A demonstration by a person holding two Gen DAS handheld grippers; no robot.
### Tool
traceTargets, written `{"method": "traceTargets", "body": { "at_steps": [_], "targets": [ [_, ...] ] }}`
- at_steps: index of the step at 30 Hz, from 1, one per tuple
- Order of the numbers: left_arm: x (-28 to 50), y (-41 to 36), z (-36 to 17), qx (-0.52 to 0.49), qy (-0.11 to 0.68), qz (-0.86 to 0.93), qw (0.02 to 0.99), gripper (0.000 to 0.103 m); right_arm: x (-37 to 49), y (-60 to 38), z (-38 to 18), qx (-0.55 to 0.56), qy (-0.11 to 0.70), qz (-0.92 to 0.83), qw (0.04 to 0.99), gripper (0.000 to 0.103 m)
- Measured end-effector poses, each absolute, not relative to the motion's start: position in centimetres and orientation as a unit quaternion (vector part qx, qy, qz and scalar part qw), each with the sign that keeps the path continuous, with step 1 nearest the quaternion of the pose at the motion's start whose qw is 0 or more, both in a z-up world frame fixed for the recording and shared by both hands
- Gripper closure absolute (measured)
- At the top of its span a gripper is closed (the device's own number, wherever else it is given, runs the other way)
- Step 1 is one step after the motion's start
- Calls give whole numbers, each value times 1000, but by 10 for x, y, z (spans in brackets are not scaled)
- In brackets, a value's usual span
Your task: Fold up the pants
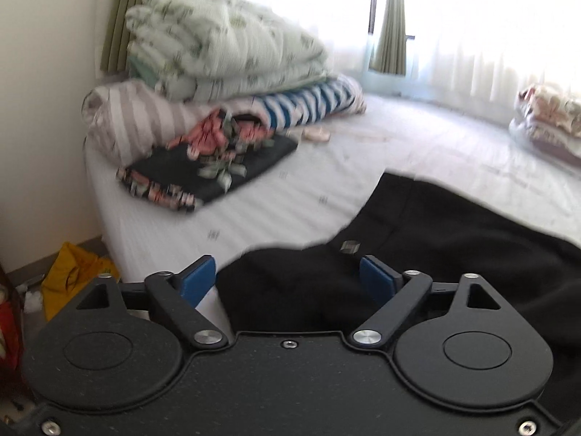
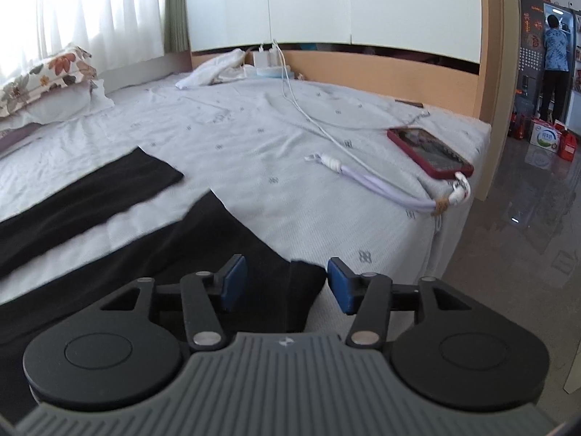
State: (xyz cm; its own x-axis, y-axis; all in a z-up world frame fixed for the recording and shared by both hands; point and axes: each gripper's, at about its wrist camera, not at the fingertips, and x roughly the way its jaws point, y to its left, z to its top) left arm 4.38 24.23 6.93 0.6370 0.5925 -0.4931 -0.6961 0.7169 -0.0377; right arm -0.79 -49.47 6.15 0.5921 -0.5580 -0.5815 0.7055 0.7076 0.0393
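Observation:
Black pants (image 1: 435, 239) lie spread on the white bed sheet (image 1: 290, 196). In the left wrist view my left gripper (image 1: 287, 276) is open, its blue pads on either side of the waist end near the bed's edge, with a small grey tag (image 1: 349, 246) just ahead. In the right wrist view the pants (image 2: 203, 239) show two legs, the far leg (image 2: 90, 192) apart from the near one. My right gripper (image 2: 287, 283) is open, its pads straddling the near leg's hem corner at the bed's edge.
Folded quilts and a floral black cloth (image 1: 210, 167) are stacked at the bed's left. A red phone (image 2: 428, 152) with a lilac strap (image 2: 385, 185) and a white cable (image 2: 301, 109) lie on the bed. A floral pillow (image 2: 47, 76) lies far left. A yellow bag (image 1: 72, 276) is on the floor.

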Motion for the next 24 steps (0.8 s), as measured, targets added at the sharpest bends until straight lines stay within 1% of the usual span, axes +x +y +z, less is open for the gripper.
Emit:
{"method": "traceTargets", "body": {
  "at_steps": [1,4,8,9,12,15,17,18,20,21,22,24],
  "targets": [
    [46,242,76,-113,223,354,901,9,-7,-493,69,134,270,-354,885,27],
    [55,243,95,-122,206,328,914,8,-1,-489,90,140,251,-331,899,20],
    [81,242,116,-140,204,279,928,8,18,-482,116,143,236,-303,912,15],
    [88,241,121,-143,204,264,932,8,24,-479,121,143,234,-297,915,14],
    [116,241,129,-148,212,231,938,19,46,-476,135,151,237,-281,918,13],
    [150,246,131,-164,235,211,934,19,74,-478,144,180,248,-258,916,8],
    [173,255,127,-193,253,201,926,19,94,-482,145,209,256,-244,911,6],
    [184,260,124,-212,260,197,921,18,103,-484,144,224,260,-239,908,5],
    [203,271,115,-246,258,188,915,11,125,-486,142,247,267,-227,903,1],
    [212,274,110,-256,257,185,913,3,136,-488,140,255,271,-224,901,0],
    [222,277,106,-261,258,188,911,0,149,-489,138,260,276,-222,898,0],
    [245,283,96,-258,274,193,906,0,175,-489,131,265,291,-221,892,0]
  ]
}}
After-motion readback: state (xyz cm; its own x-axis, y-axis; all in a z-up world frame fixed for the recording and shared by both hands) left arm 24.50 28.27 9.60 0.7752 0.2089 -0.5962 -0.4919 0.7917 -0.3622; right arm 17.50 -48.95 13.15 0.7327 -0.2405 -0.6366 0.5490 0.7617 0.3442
